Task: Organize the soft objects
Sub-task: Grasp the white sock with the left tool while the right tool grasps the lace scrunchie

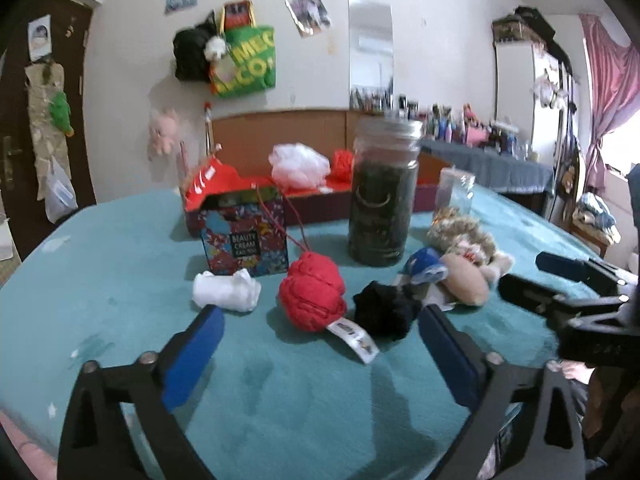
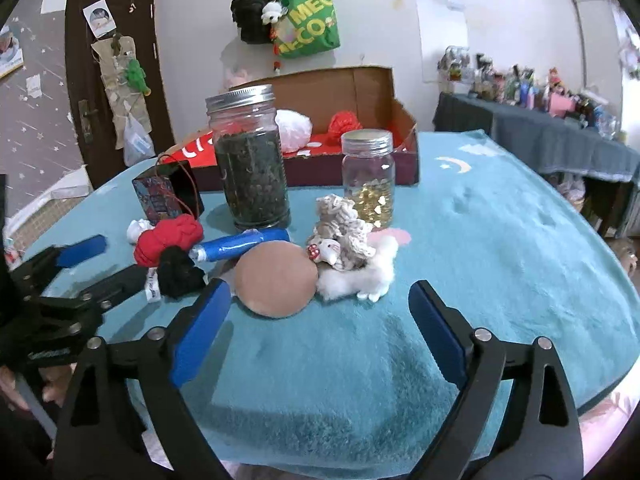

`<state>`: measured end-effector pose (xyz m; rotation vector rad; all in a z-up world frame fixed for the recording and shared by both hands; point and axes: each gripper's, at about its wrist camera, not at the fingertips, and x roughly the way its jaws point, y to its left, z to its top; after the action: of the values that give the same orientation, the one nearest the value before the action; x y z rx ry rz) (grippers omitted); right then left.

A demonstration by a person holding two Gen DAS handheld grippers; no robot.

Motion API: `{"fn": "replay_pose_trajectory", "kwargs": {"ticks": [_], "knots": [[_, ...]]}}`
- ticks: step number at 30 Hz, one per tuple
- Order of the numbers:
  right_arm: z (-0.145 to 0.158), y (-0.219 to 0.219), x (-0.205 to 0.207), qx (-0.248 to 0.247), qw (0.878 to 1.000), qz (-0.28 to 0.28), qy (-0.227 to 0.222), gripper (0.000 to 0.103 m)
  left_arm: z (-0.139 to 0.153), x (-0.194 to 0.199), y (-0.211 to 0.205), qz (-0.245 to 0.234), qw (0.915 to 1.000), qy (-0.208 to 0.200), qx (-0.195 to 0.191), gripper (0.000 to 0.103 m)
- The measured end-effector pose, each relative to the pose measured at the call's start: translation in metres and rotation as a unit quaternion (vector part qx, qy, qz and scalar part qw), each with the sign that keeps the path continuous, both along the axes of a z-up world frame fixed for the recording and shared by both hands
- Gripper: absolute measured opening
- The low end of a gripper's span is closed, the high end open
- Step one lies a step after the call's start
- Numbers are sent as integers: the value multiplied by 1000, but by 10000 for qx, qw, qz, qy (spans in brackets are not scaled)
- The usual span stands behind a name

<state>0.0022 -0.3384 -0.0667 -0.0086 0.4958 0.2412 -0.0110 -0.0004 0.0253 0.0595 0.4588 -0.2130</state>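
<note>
I am seeing the cardboard box (image 2: 372, 92) waiting in the upper middle, already holding some soft things. I am hovering both tools spread wide and empty: the right gripper (image 2: 320, 320) before the tan cushion (image 2: 276, 280), the left gripper (image 1: 320, 340) before the red yarn ball (image 1: 312, 296) (probably my next grasp). The tall jar (image 2: 250, 160) is blocking the path.

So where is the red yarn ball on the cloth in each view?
Left wrist: red yarn ball at centre, just ahead of the open left gripper.
Right wrist: same ball at left, beside the black bundle.
Shared landmark: tall dark jar.
</note>
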Motion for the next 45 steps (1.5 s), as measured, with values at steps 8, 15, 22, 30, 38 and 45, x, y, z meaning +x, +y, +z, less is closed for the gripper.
{"fn": "replay_pose_trajectory", "kwargs": {"ticks": [8, 15, 22, 30, 38, 45], "knots": [[-9, 6, -14, -117, 9992, -222, -305, 95, -9, -5, -5, 155, 9998, -95, 39, 103], [-13, 5, -8, -64, 9996, -204, -198, 95, -8, 2, 9, 365, 9993, 29, -63, 103], [6, 1, 14, 19, 9997, -204, -118, 95, 12, 30, 40, 629, 9975, 300, -151, 103], [20, 0, 60, -246, 9994, -104, 223, 83, 10, 86, 70, 601, 9908, 1200, -143, 85], [6, 0, 90, -228, 9955, 367, 848, 24, -6, 102, 65, 382, 9851, 1675, 27, 37], [20, 3, 70, -325, 9964, 642, 448, 14, 8, 82, 65, 252, 9882, 1497, -213, 28]]}}
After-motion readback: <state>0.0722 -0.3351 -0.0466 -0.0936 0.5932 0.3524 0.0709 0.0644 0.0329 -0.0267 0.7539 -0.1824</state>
